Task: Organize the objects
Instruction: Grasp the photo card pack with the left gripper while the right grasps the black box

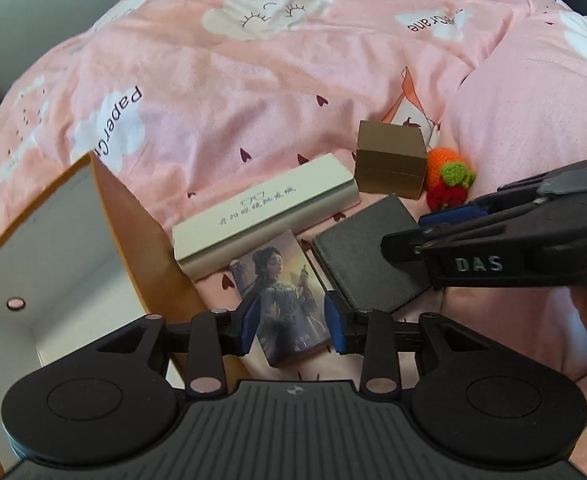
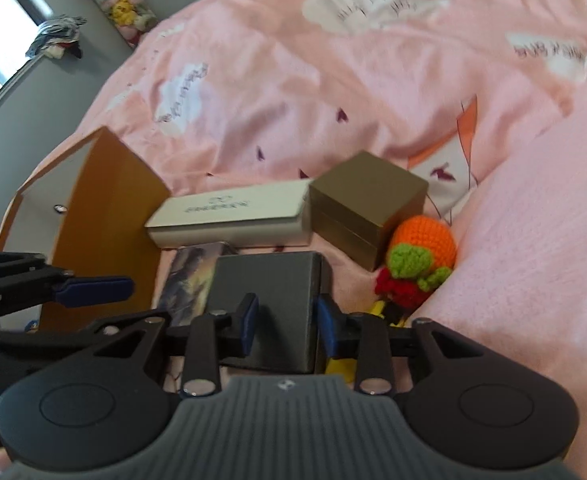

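Straddling picture card (image 1: 289, 300), left gripper (image 1: 293, 320) spread, pads clear; right gripper (image 2: 285, 326) spread over black box (image 2: 269, 280) – gold box (image 2: 367, 204) at 1 o'clock.

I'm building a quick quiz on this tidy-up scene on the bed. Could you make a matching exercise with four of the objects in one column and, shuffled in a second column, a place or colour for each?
Things:
1. picture card box
2. dark grey box
3. gold cube box
4. crocheted toy

Descriptions:
A. orange, green and red, beside the gold cube
B. between the jaws of the left gripper
C. stands just past one end of the long white case
D. between the jaws of the right gripper

Pairs: 1-B, 2-D, 3-C, 4-A
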Demonstrator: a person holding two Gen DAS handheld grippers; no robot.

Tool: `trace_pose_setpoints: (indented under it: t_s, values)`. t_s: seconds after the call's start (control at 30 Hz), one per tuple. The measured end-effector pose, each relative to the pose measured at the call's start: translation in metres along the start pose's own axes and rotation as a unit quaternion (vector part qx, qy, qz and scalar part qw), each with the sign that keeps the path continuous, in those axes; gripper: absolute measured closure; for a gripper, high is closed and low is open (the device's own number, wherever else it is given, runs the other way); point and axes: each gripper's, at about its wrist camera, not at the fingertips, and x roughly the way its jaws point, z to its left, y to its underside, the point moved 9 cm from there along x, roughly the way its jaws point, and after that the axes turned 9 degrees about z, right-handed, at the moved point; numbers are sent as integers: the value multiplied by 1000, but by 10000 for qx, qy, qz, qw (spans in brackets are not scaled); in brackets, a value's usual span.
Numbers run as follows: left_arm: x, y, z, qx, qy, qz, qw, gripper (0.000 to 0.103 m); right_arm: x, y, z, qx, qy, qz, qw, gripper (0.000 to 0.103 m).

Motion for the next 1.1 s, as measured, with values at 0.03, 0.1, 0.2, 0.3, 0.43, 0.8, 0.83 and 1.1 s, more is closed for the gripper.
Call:
trace_pose_setpoints:
  t_s: [0.03,0.1,0.2,0.3,0.43,0.8,0.83,1.1]
  values:
    - [0,-1,-1,28,-37,-39,10000,61,3,-1,-2,89,-105,49,9999,60]
    - [0,-2,-6,75,-22,-93,9999,61,8,-2,-6,260,-299,153,9991,56]
    - [6,-1,-8,91,-150,-111,9998,61,16,-3,-8,343,-404,270,9982,48]
    - [10,0,-7,95,-231,-217,9995,62,23,-4,-7,396,-500,350,9973,42]
    - [7,2,-6,43,-78,-318,9995,62,30,-2,-6,530,-655,422,9956,41]
    - [8,1,-10,47,147,-265,9995,53,-37,-1,2,-37,258,-450,9986,61]
    - [10,-1,-11,52,133,-230,9996,52,-43,-3,-1,-84,487,-569,9972,61]
    - [45,-8,-23,276,-546,563,9965,39,-46,-3,-30,227,623,-653,9957,61]
